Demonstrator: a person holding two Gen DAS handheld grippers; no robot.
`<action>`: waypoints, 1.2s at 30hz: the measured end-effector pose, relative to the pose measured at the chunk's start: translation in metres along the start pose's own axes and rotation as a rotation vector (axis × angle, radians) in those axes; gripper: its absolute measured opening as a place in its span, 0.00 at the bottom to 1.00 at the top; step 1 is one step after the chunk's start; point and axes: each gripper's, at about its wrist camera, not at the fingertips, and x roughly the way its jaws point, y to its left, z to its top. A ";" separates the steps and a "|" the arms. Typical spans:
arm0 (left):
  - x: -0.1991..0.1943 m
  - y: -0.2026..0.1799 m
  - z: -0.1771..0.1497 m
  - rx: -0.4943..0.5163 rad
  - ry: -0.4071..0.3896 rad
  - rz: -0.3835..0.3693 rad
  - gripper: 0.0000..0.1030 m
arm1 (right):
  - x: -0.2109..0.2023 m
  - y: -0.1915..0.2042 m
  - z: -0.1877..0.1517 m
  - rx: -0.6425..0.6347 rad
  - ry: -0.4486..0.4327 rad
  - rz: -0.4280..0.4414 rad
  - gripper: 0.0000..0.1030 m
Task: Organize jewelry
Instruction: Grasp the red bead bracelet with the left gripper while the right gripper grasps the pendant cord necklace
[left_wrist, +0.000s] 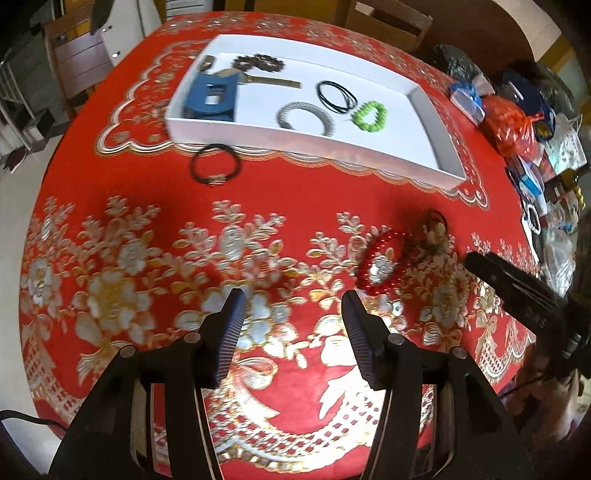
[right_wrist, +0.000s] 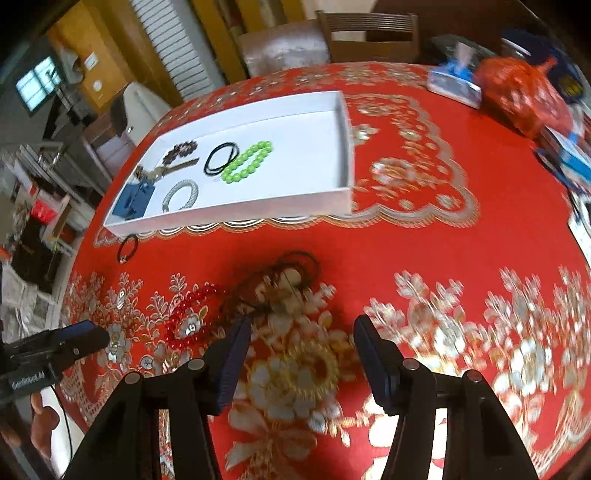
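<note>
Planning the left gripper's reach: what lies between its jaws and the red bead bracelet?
Only patterned tablecloth; left view shows the left gripper open short of the red bead bracelet.

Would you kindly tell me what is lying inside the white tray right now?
Inside the white tray: a green bead bracelet, black cords, a silver bangle, a dark beaded piece and a blue stand, which hides whatever lies beneath it.
</note>
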 end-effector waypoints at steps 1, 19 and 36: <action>0.003 -0.003 0.001 0.005 0.008 0.000 0.52 | 0.004 0.003 0.002 -0.015 0.007 -0.002 0.54; 0.033 -0.041 0.021 0.093 0.049 0.001 0.55 | 0.038 0.002 0.016 -0.142 0.059 -0.018 0.36; 0.071 -0.087 0.034 0.237 0.066 0.075 0.54 | 0.003 -0.033 0.019 -0.009 0.005 0.067 0.36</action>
